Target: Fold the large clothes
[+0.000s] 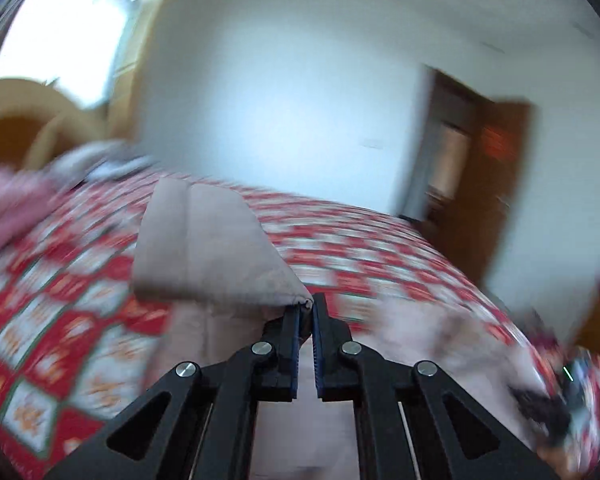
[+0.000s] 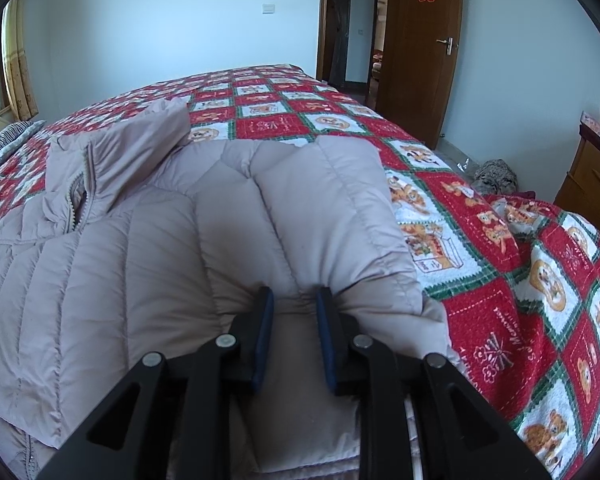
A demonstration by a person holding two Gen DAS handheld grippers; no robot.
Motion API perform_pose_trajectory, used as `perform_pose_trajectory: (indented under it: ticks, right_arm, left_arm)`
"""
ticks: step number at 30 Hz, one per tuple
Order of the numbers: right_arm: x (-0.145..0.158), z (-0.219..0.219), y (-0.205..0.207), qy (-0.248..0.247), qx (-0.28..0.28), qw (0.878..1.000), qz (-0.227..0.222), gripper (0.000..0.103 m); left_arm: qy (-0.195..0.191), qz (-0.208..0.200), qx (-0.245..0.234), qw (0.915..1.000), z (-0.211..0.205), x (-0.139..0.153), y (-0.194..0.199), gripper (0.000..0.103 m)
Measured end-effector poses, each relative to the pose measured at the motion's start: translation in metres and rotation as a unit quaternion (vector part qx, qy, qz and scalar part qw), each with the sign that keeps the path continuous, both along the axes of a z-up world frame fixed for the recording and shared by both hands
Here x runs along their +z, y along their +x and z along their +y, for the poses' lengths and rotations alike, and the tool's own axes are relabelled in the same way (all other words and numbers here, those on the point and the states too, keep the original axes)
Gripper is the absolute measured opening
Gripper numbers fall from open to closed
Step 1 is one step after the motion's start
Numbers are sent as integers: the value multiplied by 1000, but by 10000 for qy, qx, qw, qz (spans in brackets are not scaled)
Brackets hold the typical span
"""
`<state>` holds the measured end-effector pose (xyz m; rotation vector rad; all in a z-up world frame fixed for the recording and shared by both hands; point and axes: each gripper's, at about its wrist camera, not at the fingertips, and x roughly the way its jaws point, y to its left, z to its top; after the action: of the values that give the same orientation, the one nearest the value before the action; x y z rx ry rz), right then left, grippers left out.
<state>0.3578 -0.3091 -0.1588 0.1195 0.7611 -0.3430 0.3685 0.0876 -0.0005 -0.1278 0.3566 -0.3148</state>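
Note:
A beige quilted jacket lies spread on a bed with a red-and-white checked bedspread. Its zipped collar points to the left, and one sleeve lies folded across the top. My right gripper is down on the jacket's near right part, shut on a puffy fold between its blue pads. The left wrist view is smeared by motion. There my left gripper is shut on the corner of a beige flap of the jacket, held above the bedspread.
A brown door stands open beyond the bed's far right corner. On the right is a wooden cabinet, with a grey bundle on the floor near it. A striped pillow and a curtained window are on the left.

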Motion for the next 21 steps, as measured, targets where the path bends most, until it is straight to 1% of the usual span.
perform_pose_trajectory:
  ticks: [2, 3, 4, 6, 8, 10, 11, 13, 14, 15, 16, 17, 19, 20, 21]
  right_arm:
    - [0, -1, -1, 55, 5, 10000, -26, 24]
    - [0, -3, -2, 85, 8, 10000, -39, 24]
    - [0, -4, -2, 127, 12, 9999, -54, 24]
    - [1, -7, -3, 234, 20, 9997, -95, 24]
    - [1, -9, -4, 325, 28, 9994, -134, 25]
    - [1, -11, -4, 383, 36, 9991, -155, 25]
    - [1, -11, -5, 404, 39, 9990, -165, 25]
    - [1, -12, -6, 449, 49, 9988, -186, 26]
    - [1, -12, -6, 466, 52, 9987, -192, 27]
    - [1, -12, -6, 491, 58, 9986, -201, 27]
    - [1, -13, -6, 513, 63, 9984, -210, 27]
    - [1, -13, -6, 546, 67, 9982, -223, 28]
    - [1, -14, -7, 579, 68, 9980, -234, 28]
    - [1, -14, -7, 591, 72, 9979, -235, 28]
    - [1, -14, -7, 607, 79, 9978, -236, 29]
  left_arm:
    - [317, -73, -680, 9972, -58, -2, -16, 5]
    - [422, -48, -982, 9943, -83, -8, -22, 5]
    - [561, 8, -1323, 9896, -114, -18, -30, 5]
    - [726, 143, -1620, 9840, -147, -37, -36, 5]
    - [858, 517, -1799, 9786, -178, -67, -38, 5]
    - [1069, 1144, -1794, 9712, -201, -100, -32, 5]
    - [1198, 1499, -1830, 9642, -210, -117, -28, 5]
    - [1533, 1815, -1790, 9547, -223, -133, -28, 6]
    - [1586, 1784, -1809, 9541, -222, -134, -32, 6]
    - [1563, 1757, -1888, 9534, -221, -130, -35, 10]
    - [1543, 1781, -1990, 9513, -221, -128, -40, 20]
    - [1524, 1835, -2131, 9475, -219, -126, -43, 27]
    - [1428, 1979, -2369, 9404, -215, -122, -51, 59]
    - [1375, 2055, -2377, 9393, -212, -121, -57, 64]
    - [1318, 2074, -2325, 9410, -204, -117, -64, 66]
